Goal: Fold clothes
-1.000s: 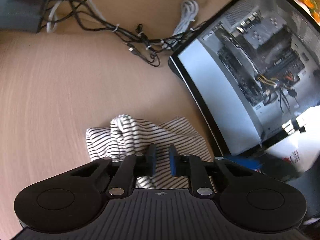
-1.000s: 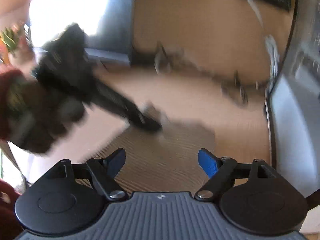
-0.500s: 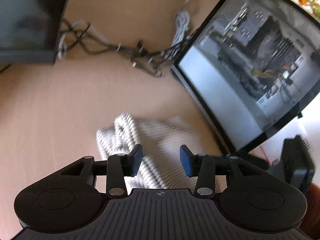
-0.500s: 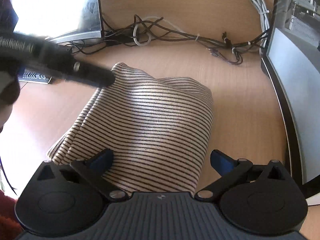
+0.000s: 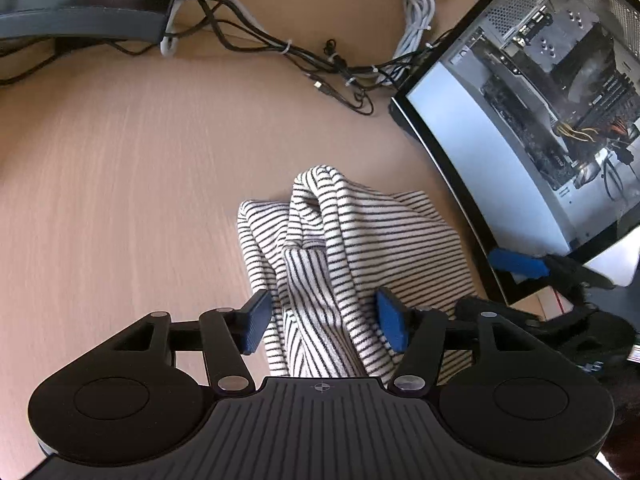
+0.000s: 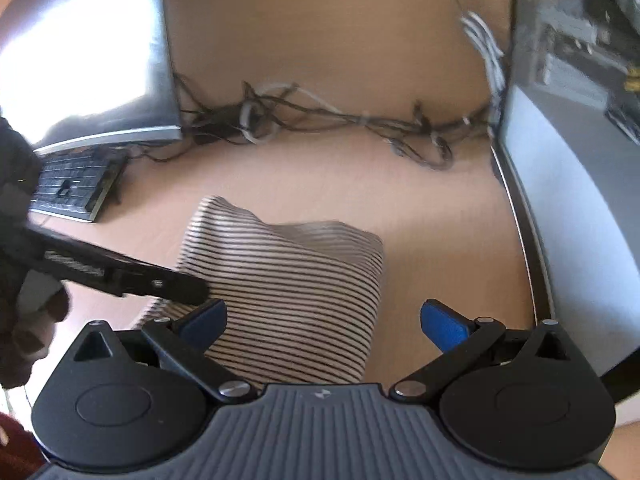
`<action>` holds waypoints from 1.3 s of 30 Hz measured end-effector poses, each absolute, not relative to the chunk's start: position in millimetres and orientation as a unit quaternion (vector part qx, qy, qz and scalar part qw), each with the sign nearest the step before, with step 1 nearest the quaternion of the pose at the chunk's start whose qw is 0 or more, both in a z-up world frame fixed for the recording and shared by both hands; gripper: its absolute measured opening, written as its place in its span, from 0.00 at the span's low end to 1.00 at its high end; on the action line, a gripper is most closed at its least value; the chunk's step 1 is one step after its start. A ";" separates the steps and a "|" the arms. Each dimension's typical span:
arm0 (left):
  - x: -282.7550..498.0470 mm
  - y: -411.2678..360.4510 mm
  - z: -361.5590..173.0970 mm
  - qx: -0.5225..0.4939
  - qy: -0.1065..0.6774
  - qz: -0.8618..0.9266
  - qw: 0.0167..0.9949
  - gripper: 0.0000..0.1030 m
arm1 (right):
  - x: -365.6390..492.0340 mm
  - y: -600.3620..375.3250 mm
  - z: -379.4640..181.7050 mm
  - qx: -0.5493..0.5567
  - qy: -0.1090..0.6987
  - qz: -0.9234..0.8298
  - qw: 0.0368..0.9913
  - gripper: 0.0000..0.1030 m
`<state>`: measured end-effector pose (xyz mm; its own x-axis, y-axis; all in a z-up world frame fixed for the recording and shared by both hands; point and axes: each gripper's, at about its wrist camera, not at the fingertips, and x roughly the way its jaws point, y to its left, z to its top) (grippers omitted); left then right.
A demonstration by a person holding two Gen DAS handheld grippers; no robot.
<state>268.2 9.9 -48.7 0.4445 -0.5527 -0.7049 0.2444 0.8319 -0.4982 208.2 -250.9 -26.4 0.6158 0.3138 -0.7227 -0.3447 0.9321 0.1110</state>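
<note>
Striped garment point(image 5: 352, 248), folded, lies on wooden desk point(image 5: 120, 168) beside PC case point(image 5: 520, 128). L gripper point(image 5: 323, 322): jaws just opening, astride a fabric ridge, pads clear. R gripper point(image 6: 323, 322): jaws spread wide, gripping nothing.

The left tool point(image 5: 322, 322), pinched shut on a raised ridge of the striped garment point(image 5: 360, 248) a second ago, now stands with its jaws parted; they have just been opening, and the ridge lies between the blue pads point(image 5: 390, 324) without being pressed. The right tool point(image 6: 322, 322) is spread wider than a second ago and now sits low over the garment's near edge, its view sharper than before.
</note>
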 end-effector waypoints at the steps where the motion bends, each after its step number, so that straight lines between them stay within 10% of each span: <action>1: 268.7 9.9 -49.8 -0.166 0.471 -0.240 0.833 0.62 | 211.3 -250.4 -33.9 -0.008 0.412 0.184 0.892 1.00; 19: 251.9 19.3 -59.1 -0.226 0.487 -0.238 0.809 0.63 | 214.9 -260.1 -58.8 0.114 0.431 0.224 0.866 0.99; 26: 246.8 26.5 -60.0 -0.234 0.487 -0.236 0.808 0.60 | 230.1 -272.5 -35.6 0.196 0.403 0.250 0.858 0.71; 39: 234.7 41.7 -42.4 -0.241 0.475 -0.233 0.814 0.55 | 208.9 -236.5 -39.0 -0.010 0.379 0.219 0.899 0.73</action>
<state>234.7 41.7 -42.4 0.4408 -0.6076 -0.6607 0.1499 0.7756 -0.6132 208.9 -236.5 -39.0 0.6169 0.3857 -0.6861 -0.4006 0.9042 0.1480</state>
